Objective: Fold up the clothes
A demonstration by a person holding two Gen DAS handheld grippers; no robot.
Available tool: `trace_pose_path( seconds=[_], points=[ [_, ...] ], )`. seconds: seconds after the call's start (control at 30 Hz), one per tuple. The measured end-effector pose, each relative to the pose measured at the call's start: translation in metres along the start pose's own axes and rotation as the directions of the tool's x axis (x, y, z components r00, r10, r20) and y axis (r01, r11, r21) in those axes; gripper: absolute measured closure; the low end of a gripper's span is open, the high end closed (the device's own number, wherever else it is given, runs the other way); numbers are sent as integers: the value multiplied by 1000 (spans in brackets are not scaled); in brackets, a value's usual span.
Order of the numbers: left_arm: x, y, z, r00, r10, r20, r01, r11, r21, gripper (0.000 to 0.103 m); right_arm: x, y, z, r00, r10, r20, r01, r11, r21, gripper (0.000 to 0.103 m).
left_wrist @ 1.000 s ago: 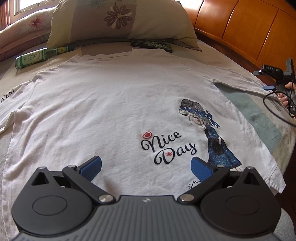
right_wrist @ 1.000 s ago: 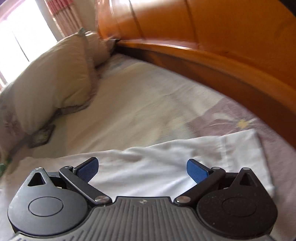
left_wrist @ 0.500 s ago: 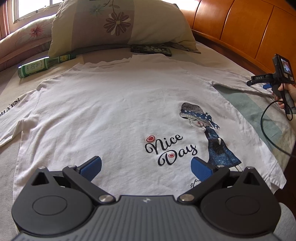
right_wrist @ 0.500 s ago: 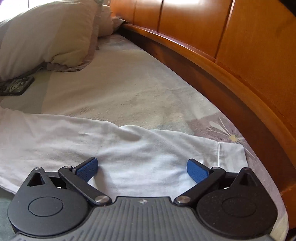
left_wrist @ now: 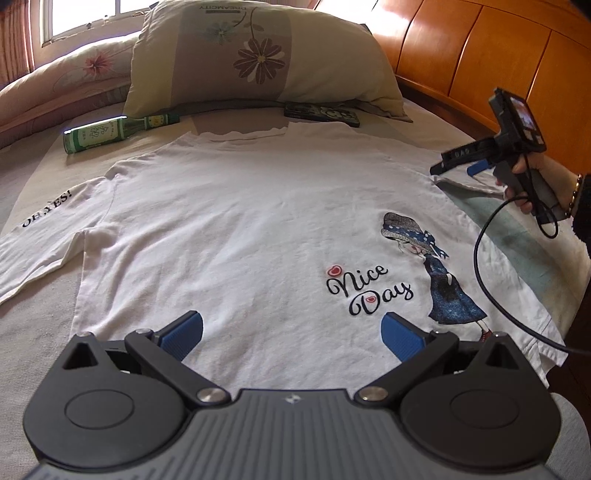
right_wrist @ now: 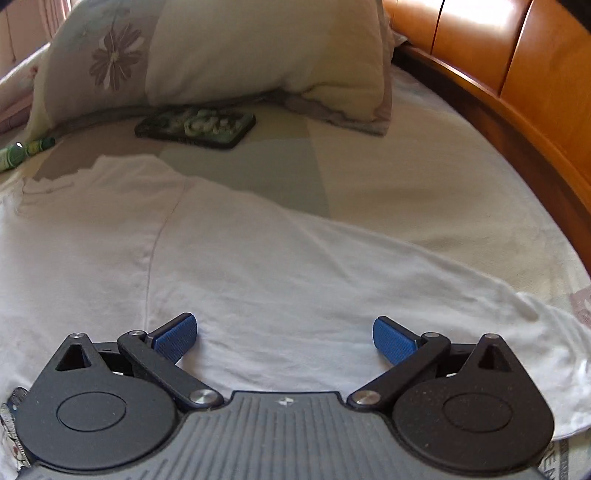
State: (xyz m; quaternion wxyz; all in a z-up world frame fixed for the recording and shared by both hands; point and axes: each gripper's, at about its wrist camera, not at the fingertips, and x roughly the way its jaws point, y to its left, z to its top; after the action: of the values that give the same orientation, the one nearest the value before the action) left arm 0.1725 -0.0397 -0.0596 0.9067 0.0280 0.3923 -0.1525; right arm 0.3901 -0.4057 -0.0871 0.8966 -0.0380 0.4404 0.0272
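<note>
The left gripper point(left_wrist: 291, 334) hovers over the lower hem of the white T-shirt point(left_wrist: 240, 229), blue fingers spread wide with nothing between them. The right gripper point(right_wrist: 284, 332) hangs above the shirt's right sleeve point(right_wrist: 332, 280), its fingers equally wide apart and empty; in the left wrist view a hand point(left_wrist: 535, 177) holds it at the shirt's right edge, a black cable point(left_wrist: 480, 258) trailing across the cloth.

The shirt lies flat, front up, on a bed sheet point(right_wrist: 424, 177) patterned in pale blocks. Beyond the shirt's collar sit a flowered pillow point(left_wrist: 258, 55), a green bottle point(left_wrist: 107, 133) on its side and a dark phone case point(right_wrist: 195, 127). An orange wooden headboard point(left_wrist: 480, 51) curves along the shirt's right side; a window point(left_wrist: 85, 14) shows behind the pillow.

The shirt carries a "Nice Day" print point(left_wrist: 369, 288) beside a girl in blue, and its left sleeve point(left_wrist: 44, 206) reads "OH, YES!".

Compared with half a second ago, the right gripper has swung from the sleeve cuff toward the shoulder seam and collar.
</note>
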Motion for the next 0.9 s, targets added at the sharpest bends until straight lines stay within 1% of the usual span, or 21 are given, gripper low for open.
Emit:
trace_pose_path(
  seconds=[0.03,0.1,0.17,0.23,0.27,0.33,0.4,0.43,0.5,0.57,0.63,0.73,0.8,0.9],
  points=[
    [-2,4,0,1000,7,5,-7,1000,-7,1,6,5,-2,1000,-9,-13,9,1000,-10,0],
    [-6,12,1,1000,19,11,-19,1000,-20,1,1,6,-3,998,-20,-56,20,1000,7,0],
    [-7,18,2,1000,16,10,-16,999,-28,1,-15,2,-6,995,-38,-97,40,999,18,0],
    [-5,24,1,1000,-3,11,3,999,-32,1,-40,2,-13,995,-45,-94,45,999,-6,0],
    [-2,27,0,1000,-6,7,6,999,-40,1,-55,5,-17,996,-31,-86,29,999,-26,0],
    [5,31,-7,1000,-5,-15,4,999,-54,1,-84,15,-25,996,41,-77,-44,998,-44,0],
    [11,32,-16,999,0,-49,-3,999,-50,1,-109,27,-36,985,154,-80,-157,987,-34,0],
    [14,32,-20,998,3,-66,-6,999,-48,1,-118,34,-42,973,212,-86,-215,976,-25,0],
    [14,32,-32,995,1,-96,-5,999,-44,1,-128,49,-56,942,318,-105,-320,947,-1,0],
    [10,31,-46,994,16,-112,-17,1000,-9,1,-128,65,-73,914,383,-133,-383,923,22,0],
    [2,30,-57,992,33,-119,-30,999,26,1,-122,81,-94,906,387,-173,-386,922,40,0],
    [-12,35,-72,993,27,-119,-24,999,20,1,-115,90,-127,891,398,-219,-388,917,89,0],
    [-18,41,-79,993,21,-113,-18,1000,25,1,-124,87,-144,898,406,-168,-397,914,85,0],
    [-22,48,-85,993,20,-112,-17,999,28,1,-137,71,-157,887,432,-164,-411,900,147,0]
  ],
)
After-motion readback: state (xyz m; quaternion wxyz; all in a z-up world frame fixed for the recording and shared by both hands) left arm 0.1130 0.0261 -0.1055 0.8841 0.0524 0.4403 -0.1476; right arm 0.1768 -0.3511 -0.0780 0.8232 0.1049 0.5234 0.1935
